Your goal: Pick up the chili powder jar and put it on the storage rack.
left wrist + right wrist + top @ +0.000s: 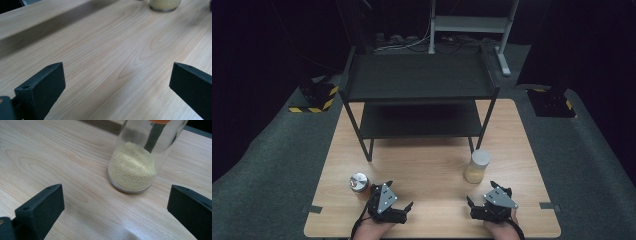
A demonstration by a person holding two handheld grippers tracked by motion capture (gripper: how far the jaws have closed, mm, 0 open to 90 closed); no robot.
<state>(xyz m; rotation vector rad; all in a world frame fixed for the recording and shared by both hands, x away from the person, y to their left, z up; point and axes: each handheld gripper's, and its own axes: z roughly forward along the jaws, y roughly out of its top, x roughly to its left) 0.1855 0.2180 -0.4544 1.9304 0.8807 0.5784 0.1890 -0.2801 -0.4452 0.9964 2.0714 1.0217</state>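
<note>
Right gripper (488, 199) spread wide, empty — grain jar (136, 162) just ahead on the counter (427, 165). Looks like smooth glass: rigid, slick, breakable — grab mid-body, below the lid.

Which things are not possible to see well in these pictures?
- Jar top: cut off by the upper edge in the right gripper view; its lid is small in the high view.
- Can: its side is partly hidden behind the left gripper in the high view, and any label is too small to read.
- Lower shelf: dark, so its contents cannot be told.
</note>
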